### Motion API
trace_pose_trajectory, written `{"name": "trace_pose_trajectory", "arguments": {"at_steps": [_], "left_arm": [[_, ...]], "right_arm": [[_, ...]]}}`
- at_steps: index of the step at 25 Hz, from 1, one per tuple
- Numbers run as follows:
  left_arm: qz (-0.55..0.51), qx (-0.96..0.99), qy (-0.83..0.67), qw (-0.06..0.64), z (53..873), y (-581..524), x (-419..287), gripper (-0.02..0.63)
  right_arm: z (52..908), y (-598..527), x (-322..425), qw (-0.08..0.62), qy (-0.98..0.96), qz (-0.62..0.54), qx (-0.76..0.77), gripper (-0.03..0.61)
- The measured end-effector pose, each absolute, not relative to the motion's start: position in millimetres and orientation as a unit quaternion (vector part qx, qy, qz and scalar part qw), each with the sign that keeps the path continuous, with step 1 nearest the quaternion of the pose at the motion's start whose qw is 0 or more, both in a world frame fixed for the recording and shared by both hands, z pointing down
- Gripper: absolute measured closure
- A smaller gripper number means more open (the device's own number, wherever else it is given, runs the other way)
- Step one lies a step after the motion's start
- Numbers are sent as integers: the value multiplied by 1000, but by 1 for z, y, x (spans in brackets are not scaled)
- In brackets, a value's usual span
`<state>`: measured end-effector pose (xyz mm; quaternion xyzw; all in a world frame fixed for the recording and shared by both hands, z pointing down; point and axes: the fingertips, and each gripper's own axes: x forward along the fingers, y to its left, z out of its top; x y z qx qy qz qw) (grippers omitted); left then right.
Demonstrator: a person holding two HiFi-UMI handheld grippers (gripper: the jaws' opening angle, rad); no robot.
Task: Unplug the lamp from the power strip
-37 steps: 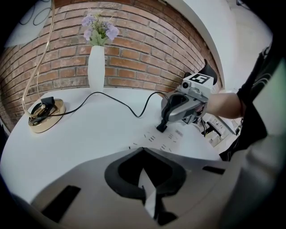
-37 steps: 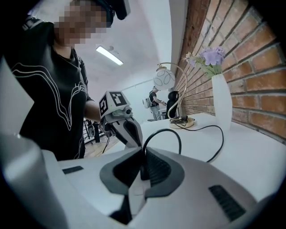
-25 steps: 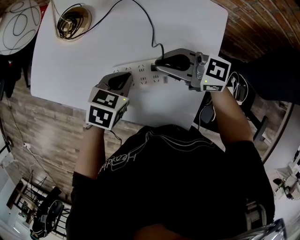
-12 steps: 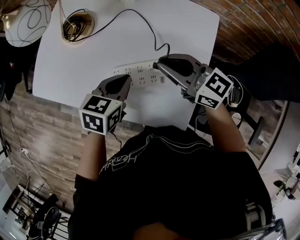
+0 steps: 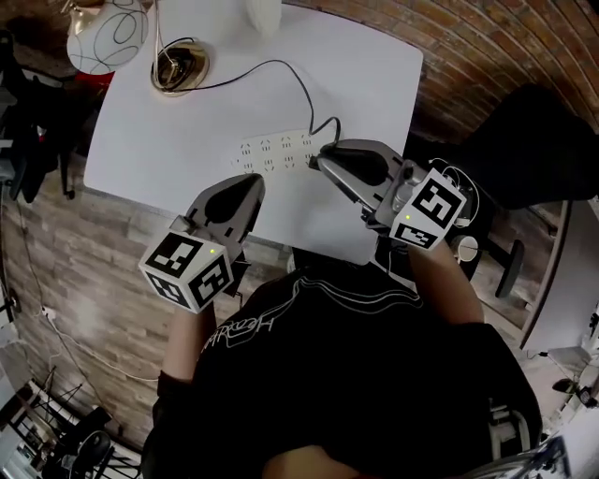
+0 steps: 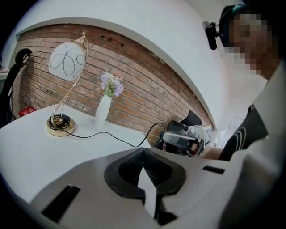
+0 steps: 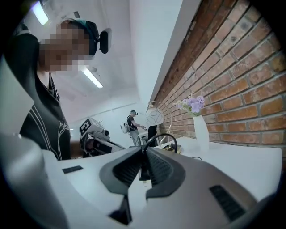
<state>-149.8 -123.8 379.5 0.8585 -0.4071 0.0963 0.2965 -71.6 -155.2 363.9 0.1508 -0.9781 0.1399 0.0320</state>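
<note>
The right gripper (image 5: 323,161), clenched on the lamp's black plug (image 7: 143,169), sat at the right end of the power strip (image 5: 278,150), which stretched leftward across mid-tabletop (image 5: 168,131), while the left gripper (image 5: 245,187), closed on nothing, hung by the near edge.

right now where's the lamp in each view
Head view: the lamp is in the top left corner.
Left gripper view: the lamp stands at the left, in front of the brick wall.
Right gripper view: the lamp is small and far off, near the centre.
Shared landmark: the white vase, standing near the lamp in all three views.
</note>
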Motion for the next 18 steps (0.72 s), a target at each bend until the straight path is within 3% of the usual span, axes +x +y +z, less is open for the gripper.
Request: {"name": "trace_pose_trajectory", "arguments": {"at_steps": [11, 18], "left_arm": [[33, 877, -420, 233, 308, -75, -158, 611], [22, 878, -419, 231, 295, -53, -157, 611]], "right_arm": [[323, -98, -72, 15, -978, 149, 142, 561], [308, -78, -70, -5, -975, 172, 141, 561]]}}
